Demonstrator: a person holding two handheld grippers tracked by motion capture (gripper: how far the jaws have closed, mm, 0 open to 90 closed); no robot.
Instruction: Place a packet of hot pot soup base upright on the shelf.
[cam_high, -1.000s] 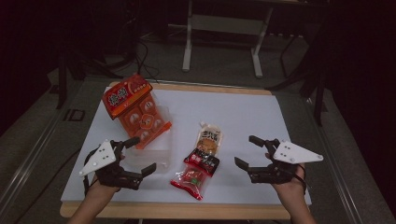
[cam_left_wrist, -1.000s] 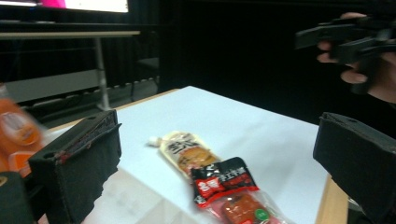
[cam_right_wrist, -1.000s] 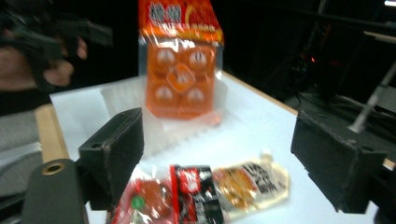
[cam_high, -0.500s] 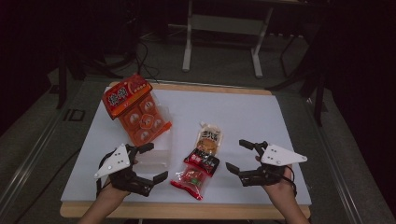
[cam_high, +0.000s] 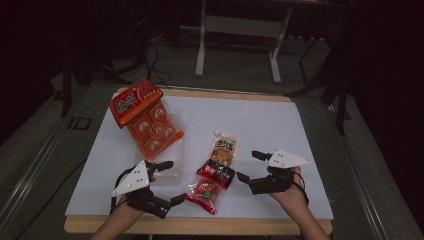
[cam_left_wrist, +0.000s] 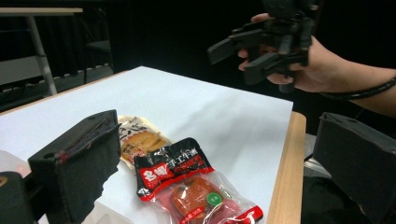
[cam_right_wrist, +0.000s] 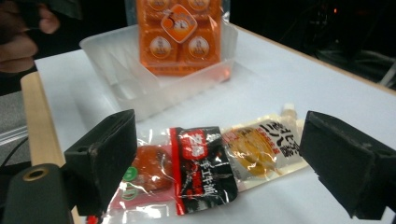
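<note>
On the white desk (cam_high: 280, 130), two snack packs lie end to end near the front edge, between the two grippers: a red pack (cam_high: 209, 186) with a black band, closest to the front edge, and a pale pack (cam_high: 224, 150) just behind it, its near end tucked under the red pack's black band. The left gripper (cam_high: 168, 182) hovers by the front left corner with its jaws spread wide and nothing between them; in the left gripper view the red pack (cam_left_wrist: 187, 182) lies just ahead of its jaws. The right gripper (cam_high: 248, 166) is held just right of the packs, jaws likewise wide apart and empty. Toward the back left corner an orange pack (cam_high: 146, 117) leans in a clear tray (cam_right_wrist: 121, 74), whose near end lies just beside the left gripper.
</note>
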